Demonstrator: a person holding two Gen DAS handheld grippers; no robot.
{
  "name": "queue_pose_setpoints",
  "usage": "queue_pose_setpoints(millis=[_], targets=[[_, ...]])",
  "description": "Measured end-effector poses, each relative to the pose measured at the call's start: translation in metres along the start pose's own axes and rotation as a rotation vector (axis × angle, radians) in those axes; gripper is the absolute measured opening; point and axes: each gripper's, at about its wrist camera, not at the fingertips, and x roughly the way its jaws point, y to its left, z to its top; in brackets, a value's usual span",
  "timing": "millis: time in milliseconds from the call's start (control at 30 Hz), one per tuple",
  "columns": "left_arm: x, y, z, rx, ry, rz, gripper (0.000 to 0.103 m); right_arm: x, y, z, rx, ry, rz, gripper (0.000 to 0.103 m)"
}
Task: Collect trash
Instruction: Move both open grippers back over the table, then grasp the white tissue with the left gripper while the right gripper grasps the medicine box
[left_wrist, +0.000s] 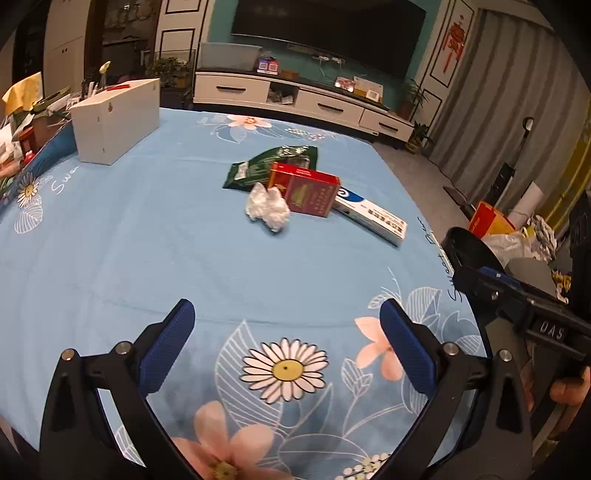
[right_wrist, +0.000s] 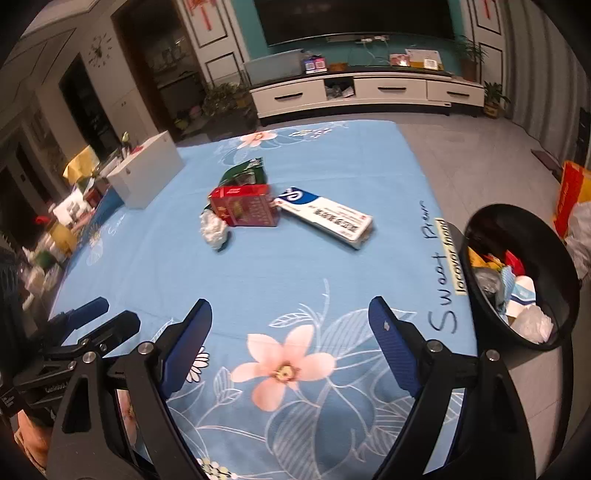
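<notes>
Trash lies in a heap mid-table on the blue flowered cloth (left_wrist: 147, 240): a red box (left_wrist: 308, 190) (right_wrist: 245, 210), a crumpled white tissue (left_wrist: 267, 206) (right_wrist: 214, 227), a green bag (left_wrist: 271, 166) (right_wrist: 243, 171) and a long white-and-blue box (left_wrist: 371, 214) (right_wrist: 327, 216). A black bin (right_wrist: 524, 273) (left_wrist: 469, 251) holding trash stands off the table's right edge. My left gripper (left_wrist: 288, 325) hangs open over the near cloth, nothing between its blue pads. My right gripper (right_wrist: 290, 325) is open and empty too, left of the bin and well short of the heap.
A white box (left_wrist: 116, 118) (right_wrist: 147, 171) stands at the table's far left, with clutter (left_wrist: 26, 122) beyond it. A TV cabinet (right_wrist: 365, 92) runs along the back wall. Bags and a red-yellow box (left_wrist: 491, 221) sit on the floor at right.
</notes>
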Motion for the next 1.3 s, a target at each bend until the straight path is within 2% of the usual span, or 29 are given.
queue_pose_setpoints(millis=[267, 733, 1100, 1300], targets=[[0.010, 0.028, 0.006, -0.077, -0.008, -0.002, 0.100, 0.022, 0.015, 0.006, -0.035, 0.029, -0.005, 0.085], [0.050, 0.046, 0.028, -0.112, -0.003, -0.041, 0.100, 0.054, -0.010, 0.018, -0.044, 0.023, -0.050, 0.085], [0.112, 0.027, 0.060, -0.086, 0.053, -0.065, 0.100, 0.092, -0.045, 0.055, -0.102, -0.009, -0.081, 0.085], [0.147, 0.014, 0.078, -0.068, 0.078, -0.057, 0.099, 0.134, -0.047, 0.074, -0.182, 0.059, -0.057, 0.085]])
